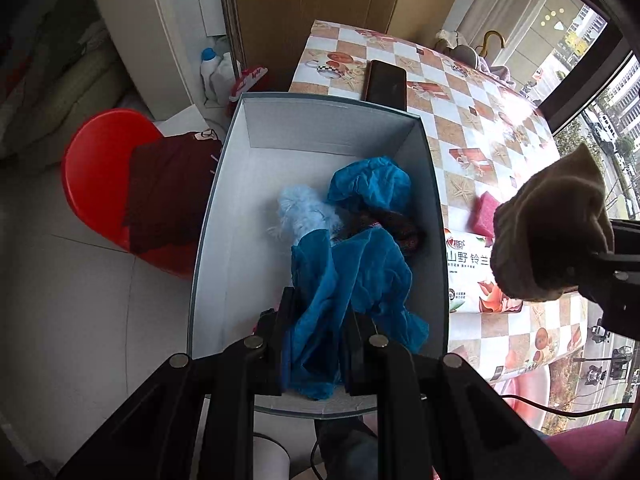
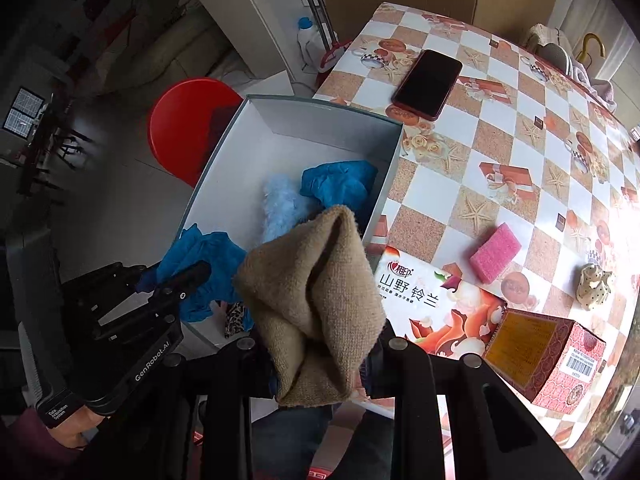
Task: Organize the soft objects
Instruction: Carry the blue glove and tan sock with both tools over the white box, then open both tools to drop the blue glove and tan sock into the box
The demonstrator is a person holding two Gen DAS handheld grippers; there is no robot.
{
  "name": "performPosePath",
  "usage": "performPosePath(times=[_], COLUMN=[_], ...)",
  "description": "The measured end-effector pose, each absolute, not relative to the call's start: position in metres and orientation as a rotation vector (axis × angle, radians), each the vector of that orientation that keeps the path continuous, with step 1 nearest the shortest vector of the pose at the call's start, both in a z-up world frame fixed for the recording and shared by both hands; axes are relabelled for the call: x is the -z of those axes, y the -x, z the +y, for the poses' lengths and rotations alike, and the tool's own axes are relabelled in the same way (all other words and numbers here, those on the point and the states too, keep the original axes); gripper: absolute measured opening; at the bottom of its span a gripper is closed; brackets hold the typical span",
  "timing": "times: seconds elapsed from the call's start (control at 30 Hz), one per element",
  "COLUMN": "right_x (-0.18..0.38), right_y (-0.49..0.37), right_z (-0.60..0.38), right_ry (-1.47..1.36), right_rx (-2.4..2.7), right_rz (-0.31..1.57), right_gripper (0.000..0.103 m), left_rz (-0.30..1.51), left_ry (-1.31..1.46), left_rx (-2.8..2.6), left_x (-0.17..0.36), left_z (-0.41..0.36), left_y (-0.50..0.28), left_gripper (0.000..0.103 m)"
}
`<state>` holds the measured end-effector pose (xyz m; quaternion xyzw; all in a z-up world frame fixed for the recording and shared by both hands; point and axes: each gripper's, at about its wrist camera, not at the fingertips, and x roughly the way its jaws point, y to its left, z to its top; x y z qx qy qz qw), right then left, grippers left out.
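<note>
Left gripper (image 1: 316, 344) clamping a crumpled bright-blue thin fabric cloth (image 1: 352, 280), fingers closed on its near bunch, holding it just inside the near end of the open grey-walled white-lined cardboard box (image 1: 224, 184). Right gripper (image 2: 320, 356) pinching a folded tan coarse-knit cloth (image 2: 316, 300), raised over the box's right wall near its near corner, not yet inside.

Handling, judging by look: both cloths looking light, limp, non-fragile; draping and sagging below the pinch, so gripping at a thick bunched fold rather than a single edge. Tan knit looking rough, unlikely slipping; blue fabric looking thinner and smoother, possibly sliding out of a loose hold or snagging on the box rim.

Box contents: blue cloth spilling from the near end toward the middle, a second lump of the same blue (image 1: 368, 184) by the right wall (one piece or two, cannot tell), pale-blue fluffy plush item (image 1: 304, 216) in the middle, dark patterned fabric (image 1: 392, 228) partly buried against the right wall. Far end and left side showing bare lining.

Remaining on the checkered tablecloth (image 2: 532, 92): pink rectangular sponge (image 2: 496, 252) toward the right edge, small dotted cream soft toy (image 2: 596, 284) near it.
</note>
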<state>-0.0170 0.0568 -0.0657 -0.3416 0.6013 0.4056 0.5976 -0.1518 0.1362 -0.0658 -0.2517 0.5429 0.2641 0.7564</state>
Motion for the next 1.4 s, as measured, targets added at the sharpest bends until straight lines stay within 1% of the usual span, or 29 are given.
performPosePath(times=[1.27, 1.3, 1.33, 1.37, 1.4], right_x=[0.103, 0.103, 0.104, 0.105, 0.106], right_y=[0.033, 0.033, 0.034, 0.034, 0.034], right_z=[0.101, 0.102, 0.103, 0.104, 0.105], right_ry=[0.883, 0.887, 0.889, 0.89, 0.891], right_rx=[-1.003, -1.004, -1.006, -1.008, -1.009], right_rz=[1.433, 1.433, 1.433, 1.437, 1.442], right_gripper=[0.03, 0.03, 0.03, 0.03, 0.03], left_rz=[1.246, 1.237, 1.225, 1.215, 1.203], left_ry=[0.558, 0.561, 0.562, 0.558, 0.551], left_rx=[-0.6, -0.596, -0.59, -0.584, -0.577], left_x=[0.087, 0.086, 0.084, 0.083, 0.081], left_z=[0.142, 0.142, 0.142, 0.141, 0.14], left_y=[0.154, 0.154, 0.154, 0.154, 0.154], left_gripper=[0.021, 0.024, 0.032, 0.037, 0.049])
